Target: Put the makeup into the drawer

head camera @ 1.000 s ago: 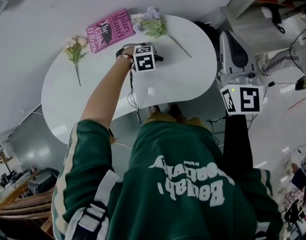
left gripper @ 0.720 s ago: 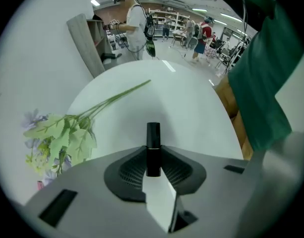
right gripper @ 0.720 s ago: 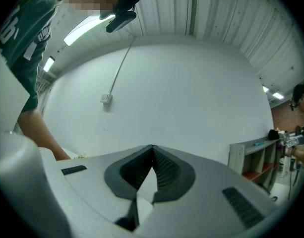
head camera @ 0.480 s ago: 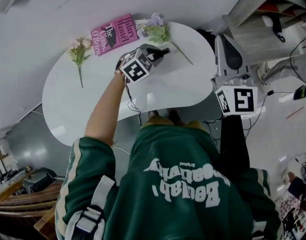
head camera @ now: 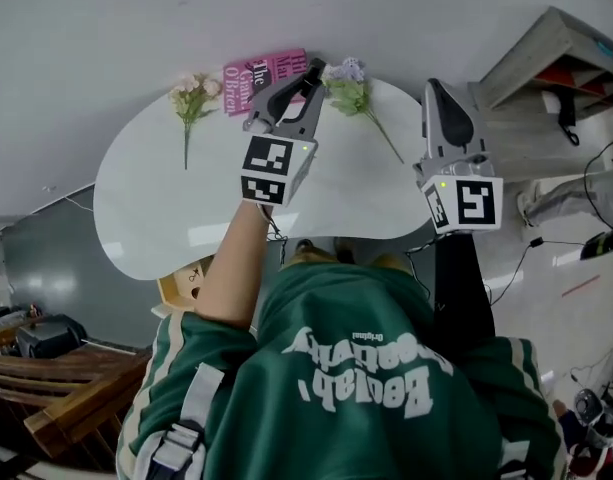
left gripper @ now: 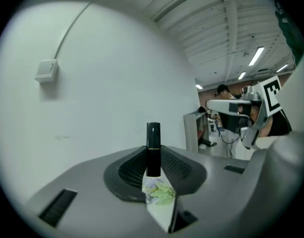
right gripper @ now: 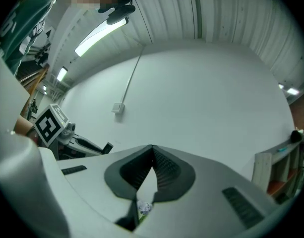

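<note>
A slim black makeup tube (left gripper: 153,138) stands upright between the pads of my left gripper (left gripper: 152,155), which is shut on it. In the head view my left gripper (head camera: 306,76) is raised above the white table (head camera: 156,208), pointing at the far wall. My right gripper (head camera: 435,96) hangs to its right, off the table's right end. In the right gripper view its jaws (right gripper: 152,150) meet at the tips with nothing between them.
A pink book (head camera: 258,72) lies at the table's far edge between two flower sprigs (head camera: 192,98) (head camera: 352,92). A shelf unit (head camera: 551,53) stands at the right. A pale wooden piece (head camera: 184,280) shows under the table's near edge.
My left gripper has lifted off the table with the black tube and rolled over, and now points level at the wall. My right gripper has drifted up and a little left.
</note>
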The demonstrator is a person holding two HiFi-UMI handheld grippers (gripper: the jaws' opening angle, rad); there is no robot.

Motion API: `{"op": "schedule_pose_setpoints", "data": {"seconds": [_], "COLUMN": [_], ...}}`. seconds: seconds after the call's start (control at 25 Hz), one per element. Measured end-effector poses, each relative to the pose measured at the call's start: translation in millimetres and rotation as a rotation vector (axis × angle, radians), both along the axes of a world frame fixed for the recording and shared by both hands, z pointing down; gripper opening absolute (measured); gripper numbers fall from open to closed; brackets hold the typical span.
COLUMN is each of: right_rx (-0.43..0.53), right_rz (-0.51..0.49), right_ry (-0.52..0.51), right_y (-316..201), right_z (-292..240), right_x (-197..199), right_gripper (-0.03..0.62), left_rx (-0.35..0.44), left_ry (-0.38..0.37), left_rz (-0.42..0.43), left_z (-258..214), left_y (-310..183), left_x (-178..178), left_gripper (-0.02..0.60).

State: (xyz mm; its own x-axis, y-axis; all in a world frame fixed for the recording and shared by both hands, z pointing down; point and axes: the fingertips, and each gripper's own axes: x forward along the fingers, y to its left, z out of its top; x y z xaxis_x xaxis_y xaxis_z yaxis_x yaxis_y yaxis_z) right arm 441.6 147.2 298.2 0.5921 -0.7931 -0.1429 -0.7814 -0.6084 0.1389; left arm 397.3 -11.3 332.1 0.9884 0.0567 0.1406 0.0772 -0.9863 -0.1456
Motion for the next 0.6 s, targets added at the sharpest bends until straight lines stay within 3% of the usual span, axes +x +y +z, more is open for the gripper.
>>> {"op": "schedule_pose_setpoints", "data": {"seconds": [0.2,0.6], "right_rx": [0.001,-0.025], "right_rz": [-0.047,-0.160], "right_ry": [0.027,0.054], "right_y": [-19.5,-69.2], "right_z": [-9.0,-7.0], "right_x": [-7.6,-36.8], "right_gripper": [0.009,0.009], "left_rx": [-0.029,0.023], "left_ry": [0.197,0.249], "left_rz": [-0.194,-0.295], "left_z": [-45.4,-56.0], "left_y": [-26.8,-57.8], "left_x": [-31.5,-84.9], "left_gripper": [0.101,0.101]}}
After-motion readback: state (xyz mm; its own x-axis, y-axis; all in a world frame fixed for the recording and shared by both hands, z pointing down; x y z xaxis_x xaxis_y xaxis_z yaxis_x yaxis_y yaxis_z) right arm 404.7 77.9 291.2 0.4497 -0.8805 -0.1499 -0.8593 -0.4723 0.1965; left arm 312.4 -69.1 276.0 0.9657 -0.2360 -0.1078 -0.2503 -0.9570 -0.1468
